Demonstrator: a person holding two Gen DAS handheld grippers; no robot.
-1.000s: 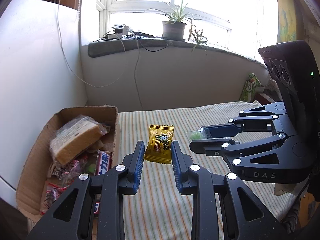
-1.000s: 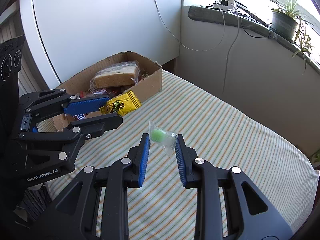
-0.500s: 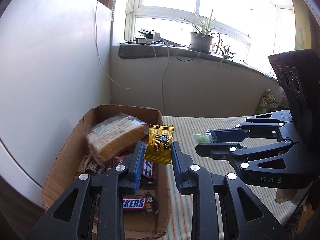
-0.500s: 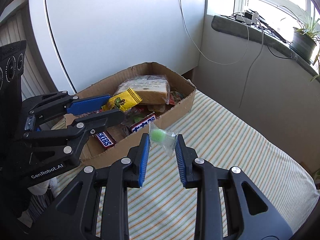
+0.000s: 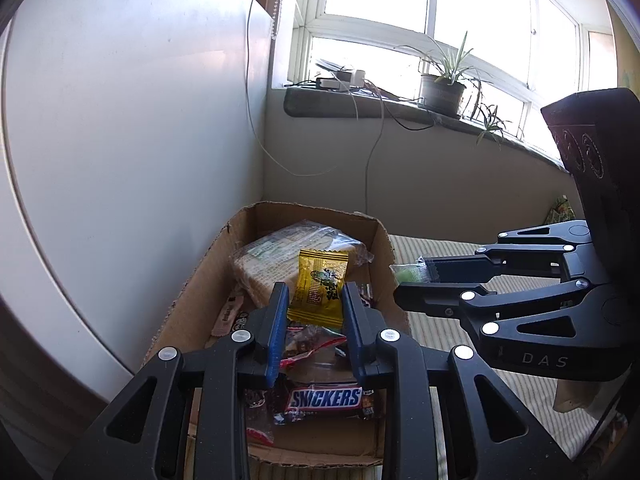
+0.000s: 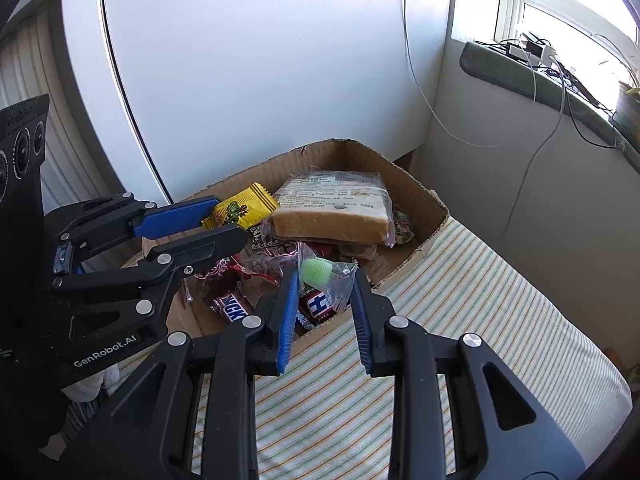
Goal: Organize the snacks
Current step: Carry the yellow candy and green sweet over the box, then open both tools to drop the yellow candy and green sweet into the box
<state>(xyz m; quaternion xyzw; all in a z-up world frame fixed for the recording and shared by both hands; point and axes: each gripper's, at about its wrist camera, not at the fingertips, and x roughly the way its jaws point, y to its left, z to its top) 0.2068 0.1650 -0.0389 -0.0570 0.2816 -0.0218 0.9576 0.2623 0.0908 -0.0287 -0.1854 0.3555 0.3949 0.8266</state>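
Left tongs [image 5: 314, 300]: pinching yellow candy packet [image 5: 320, 290] by lower half, held upright above cardboard box [image 5: 192, 280], over its middle.

Right tongs [image 6: 325, 280]: pinching clear wrapper w/ green candy [image 6: 316, 269], hanging just over box's near wall, at edge of striped bed cover [image 6: 480, 300].

Box contents: wrapped bread loaf [image 6: 332, 208] at far end, on top of other items; Snickers bar [image 5: 325, 398] near front; blue/white H-label bar [image 6: 320, 304]; misc. red/clear wrappers [image 6: 224, 272], not legible.

Surroundings: white panel [image 5: 120, 120] left of box; potted plant [image 5: 442, 90] on windowsill.
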